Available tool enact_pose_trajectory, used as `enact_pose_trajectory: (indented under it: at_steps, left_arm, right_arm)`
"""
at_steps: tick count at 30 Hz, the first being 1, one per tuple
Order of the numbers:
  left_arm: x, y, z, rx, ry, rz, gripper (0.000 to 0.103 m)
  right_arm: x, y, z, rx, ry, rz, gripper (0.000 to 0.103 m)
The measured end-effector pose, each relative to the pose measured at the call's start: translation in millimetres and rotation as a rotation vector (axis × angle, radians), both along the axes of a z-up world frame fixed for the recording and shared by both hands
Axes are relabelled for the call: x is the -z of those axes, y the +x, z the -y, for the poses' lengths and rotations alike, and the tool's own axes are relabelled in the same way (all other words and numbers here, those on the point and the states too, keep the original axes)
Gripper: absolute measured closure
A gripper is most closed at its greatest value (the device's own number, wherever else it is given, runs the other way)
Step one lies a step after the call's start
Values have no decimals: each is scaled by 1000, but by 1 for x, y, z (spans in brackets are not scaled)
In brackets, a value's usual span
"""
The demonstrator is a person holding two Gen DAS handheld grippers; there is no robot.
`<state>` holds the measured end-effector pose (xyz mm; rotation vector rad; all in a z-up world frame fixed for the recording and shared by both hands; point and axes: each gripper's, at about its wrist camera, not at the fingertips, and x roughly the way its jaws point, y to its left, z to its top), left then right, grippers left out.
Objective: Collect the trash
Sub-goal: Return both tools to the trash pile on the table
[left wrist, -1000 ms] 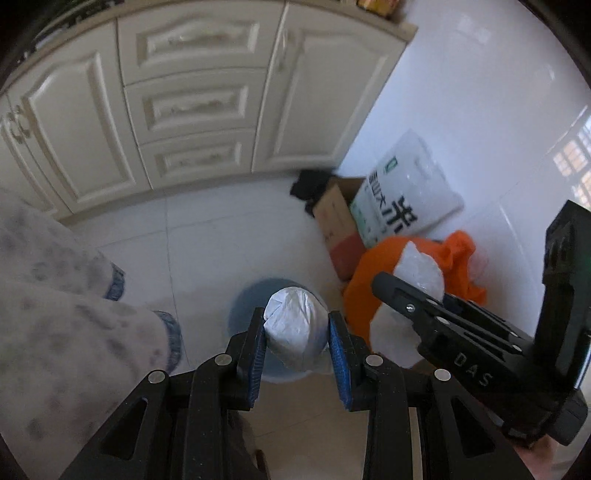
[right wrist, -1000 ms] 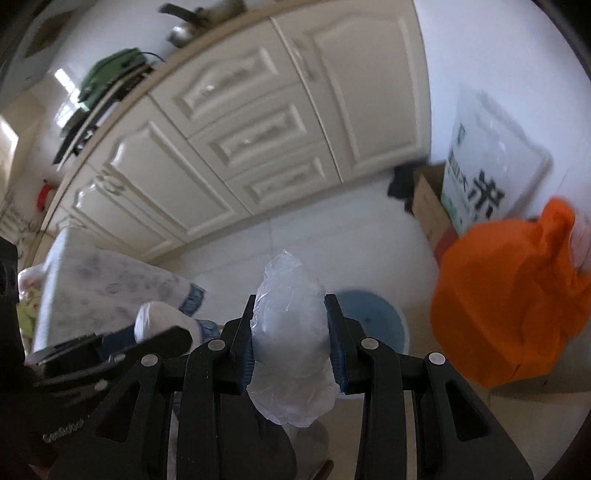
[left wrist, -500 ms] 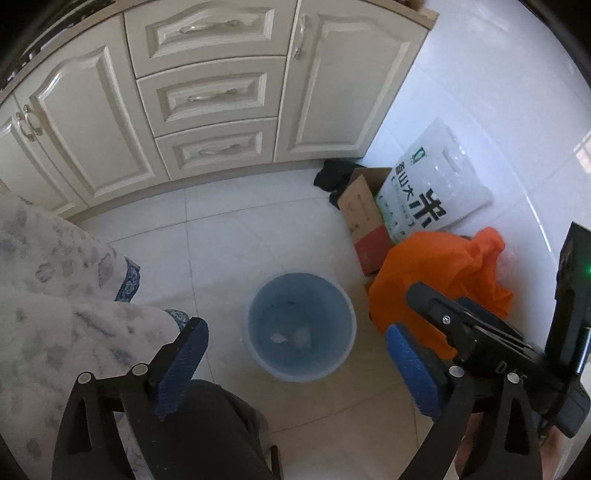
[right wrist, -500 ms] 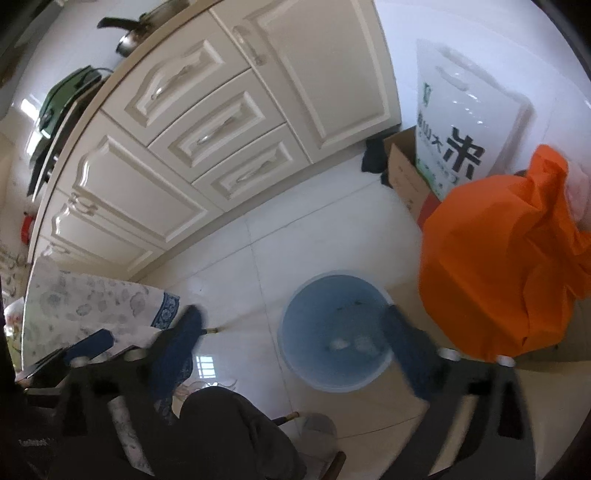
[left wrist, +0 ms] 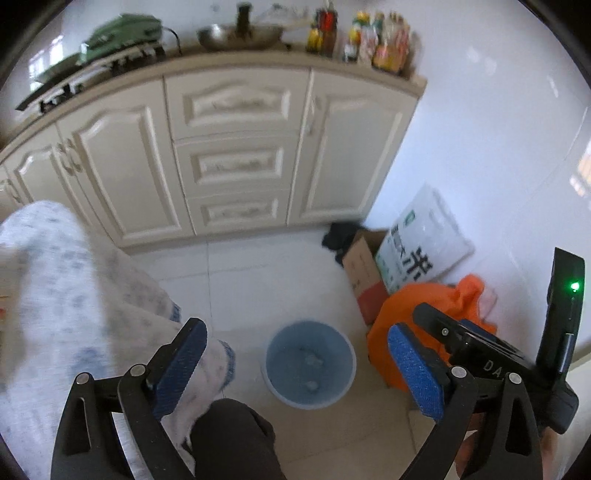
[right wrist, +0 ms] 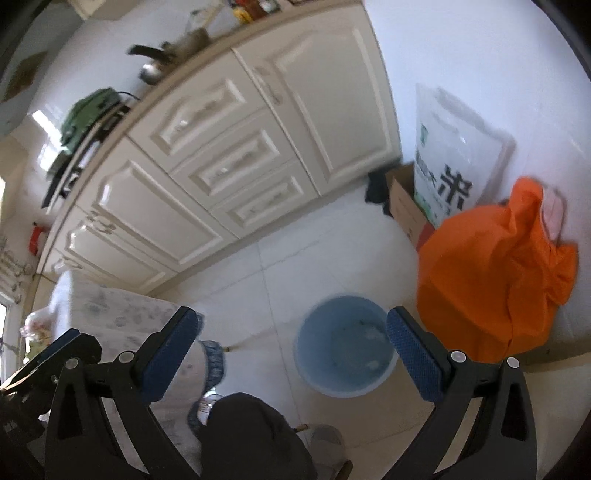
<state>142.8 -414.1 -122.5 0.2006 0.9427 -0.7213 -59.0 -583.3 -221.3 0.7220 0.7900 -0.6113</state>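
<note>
On the pale tiled floor, near the middle of both views, stands the round light-blue bin [left wrist: 311, 363], open at the top. Some small whitish scraps of trash [left wrist: 313, 359] lie at its bottom; what they are made of I cannot tell. The bin stands free, touching nothing.

At about three o'clock from the bin, just beside it, sits a crumpled orange bag [right wrist: 491, 280]. At about one o'clock from the bin a brown cardboard box [left wrist: 364, 273] stands against the white wall, and a white plastic sack [right wrist: 448, 147] leans in it. The sack carries a small green mark and large black Chinese characters; one of them reads 米. A dark cloth [left wrist: 338, 238] lies behind the box, in the corner.

At twelve o'clock, well apart from the bin, runs a row of cream cabinets [left wrist: 236, 162] with panelled doors and three drawers. On the counter above are a metal wok [left wrist: 238, 37], a green object [left wrist: 122, 35] and some bottles [left wrist: 369, 40], all blurred.

The left gripper [left wrist: 295, 369] has its blue-padded fingers [left wrist: 415, 367] spread wide, with nothing between them. The right gripper [right wrist: 291, 360] is also spread wide and holds nothing. At nine o'clock from the bin a leg in pale patterned cloth [left wrist: 74, 295] is seen, and a dark shape [right wrist: 255, 435] at six o'clock.
</note>
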Motion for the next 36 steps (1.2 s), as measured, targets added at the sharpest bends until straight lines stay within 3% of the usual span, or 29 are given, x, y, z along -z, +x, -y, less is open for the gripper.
enact_pose_trajectory:
  at_steps: [9, 20, 29, 36]
  left_arm:
    - [-77, -47, -129, -113, -126, 169, 1]
    - [-123, -120, -279, -289, -219, 346, 1]
    - [-125, -192, -377, -463, -233, 480, 1]
    - [-105, -232, -417, -578, -210, 535, 1]
  right_arm:
    - [-74, 28, -65, -106, -116, 97, 0]
    - [-145, 80, -180, -323, -242, 216, 0]
    - [-179, 106, -278, -488, -378, 280, 0]
    - [-197, 121, -342, -595, -490, 323, 0]
